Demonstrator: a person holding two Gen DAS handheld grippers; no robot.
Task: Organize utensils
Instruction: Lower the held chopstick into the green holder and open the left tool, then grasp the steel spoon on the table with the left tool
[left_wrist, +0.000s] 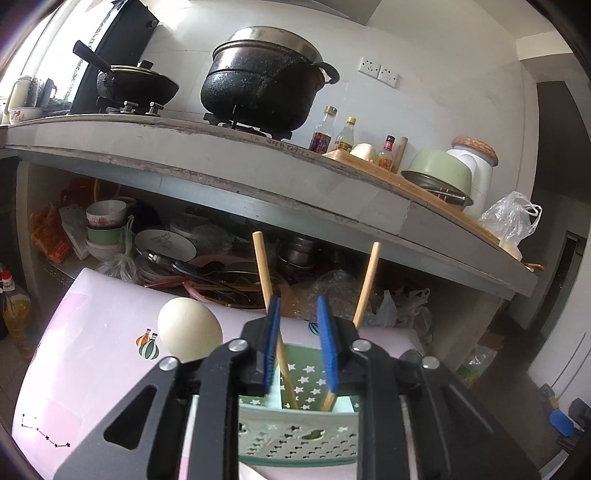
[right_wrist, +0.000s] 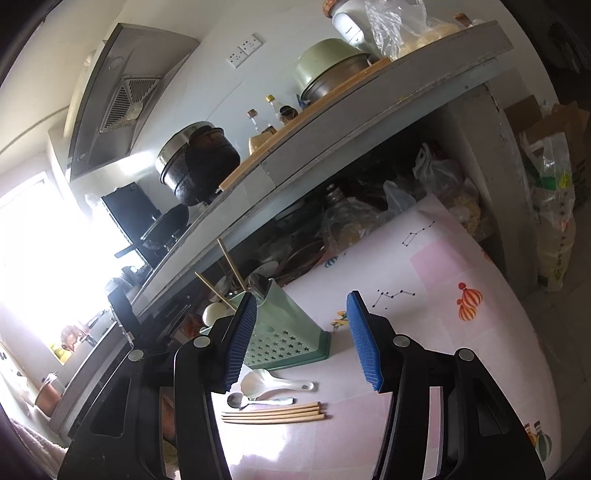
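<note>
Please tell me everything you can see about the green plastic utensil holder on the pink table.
The pale green plastic utensil holder stands upright on the pink patterned table cover. Its walls have star-shaped cut-outs and it sits on a darker green base. Inner walls divide it into compartments. Two wooden chopsticks lean inside it, spread apart, and a metal spoon also stands in it. The left gripper is just before it, jaws apart, gripping nothing.

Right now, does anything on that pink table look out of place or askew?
Yes. Two chopsticks stand splayed apart in the green utensil holder, leaning opposite ways. Four more chopsticks, a metal spoon and a white spoon lie loose on the table in front of it.
</note>
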